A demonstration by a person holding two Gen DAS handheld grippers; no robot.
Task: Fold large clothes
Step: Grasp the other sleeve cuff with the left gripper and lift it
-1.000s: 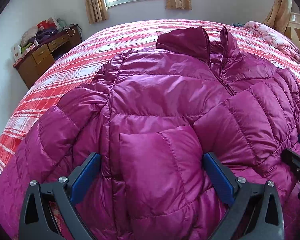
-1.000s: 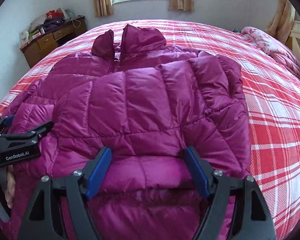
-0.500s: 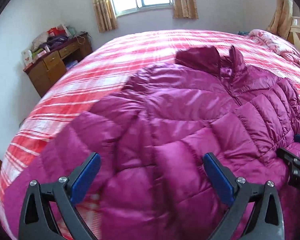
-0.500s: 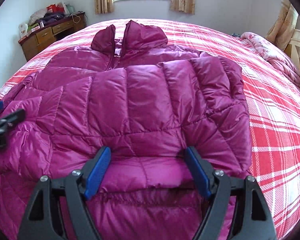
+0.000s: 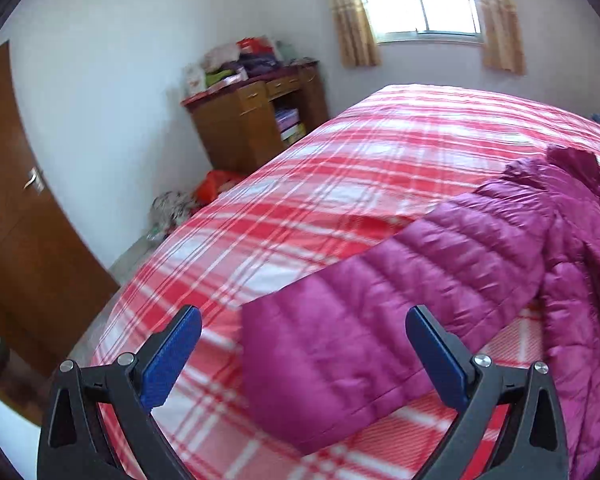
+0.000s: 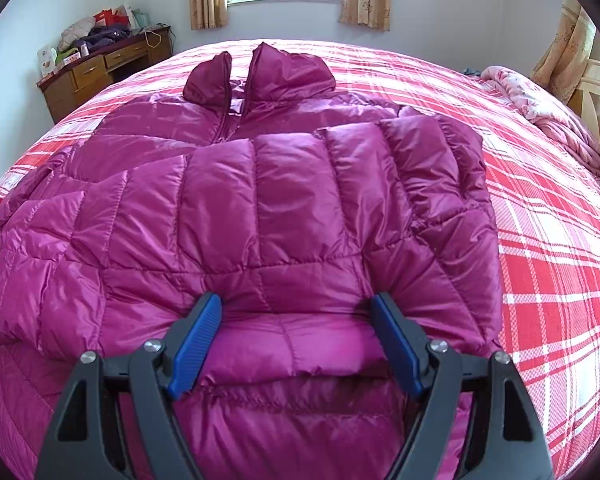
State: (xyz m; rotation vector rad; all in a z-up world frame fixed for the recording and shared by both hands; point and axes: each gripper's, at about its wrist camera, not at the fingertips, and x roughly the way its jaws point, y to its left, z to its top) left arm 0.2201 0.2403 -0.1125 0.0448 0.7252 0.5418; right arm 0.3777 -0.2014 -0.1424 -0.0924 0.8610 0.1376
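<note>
Swung aside, left gripper [image 5: 302,354], fingers apart, frames the jacket [image 6: 260,208] sleeve; right gripper [image 6: 298,342] likewise spread over its hem.

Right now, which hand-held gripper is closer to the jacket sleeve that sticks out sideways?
Left. The left hand-held gripper is open right around that spread-out sleeve of the magenta puffer jacket. The right hand-held gripper is open over the other, folded-in sleeve.
</note>
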